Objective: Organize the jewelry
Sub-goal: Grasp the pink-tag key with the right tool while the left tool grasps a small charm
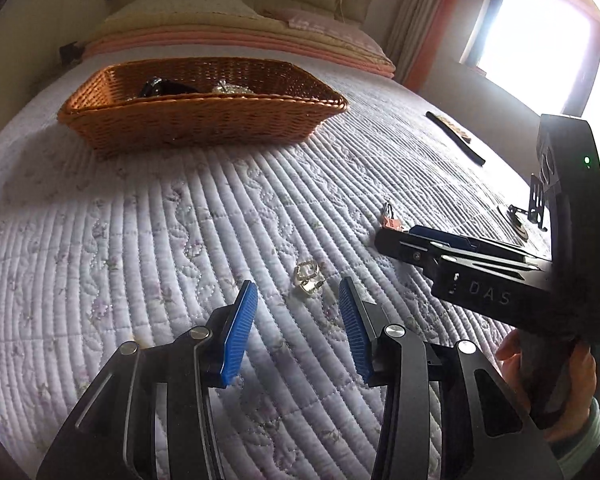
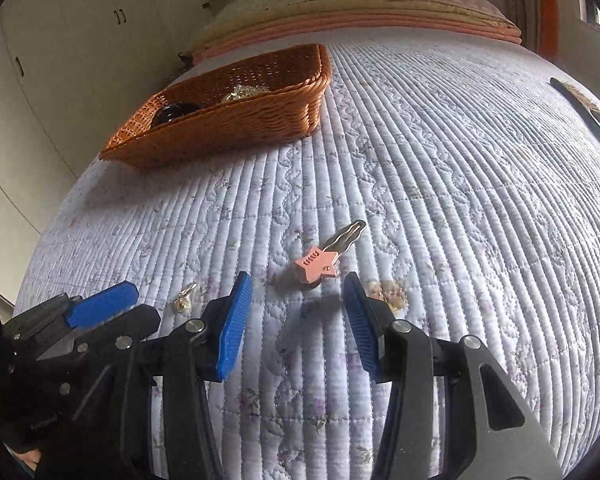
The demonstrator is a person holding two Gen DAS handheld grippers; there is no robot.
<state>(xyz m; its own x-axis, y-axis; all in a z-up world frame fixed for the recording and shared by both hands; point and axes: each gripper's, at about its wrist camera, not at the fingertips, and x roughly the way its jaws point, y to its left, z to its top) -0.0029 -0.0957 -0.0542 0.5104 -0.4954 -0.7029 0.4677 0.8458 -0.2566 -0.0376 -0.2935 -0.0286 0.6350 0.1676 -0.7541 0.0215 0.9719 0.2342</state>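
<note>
1. Two claws hang over a quilted bed (image 1: 160, 208), both tilted down toward the cover.
2. Left claw (image 1: 298, 320): its blue pads stand apart with nothing between them, and no pad touches anything.
3. Just beyond its tips lies a small pair of pale metallic earrings (image 1: 307, 278), flat on the quilt; the right-wrist view shows them beside the left claw's tip.
4. Right claw (image 2: 296, 320): its blue pads are also apart and empty.
5. Just ahead of its tips lies a hair clip (image 2: 328, 254) with a pink star-shaped end and a silver prong, resting on the quilt and pointing away toward the right.
6. Seen from the left wrist, the right claw's tip sits near that clip, and a hand (image 1: 548, 376) grips its handle.
7. Farther up the bed stands a brown wicker basket (image 1: 204, 120), well apart from both claws, holding a dark item (image 1: 160, 87) and some shiny pieces (image 1: 230, 88).
8. A dark-handled brush (image 2: 584, 114) lies near the bed's right edge.
</note>
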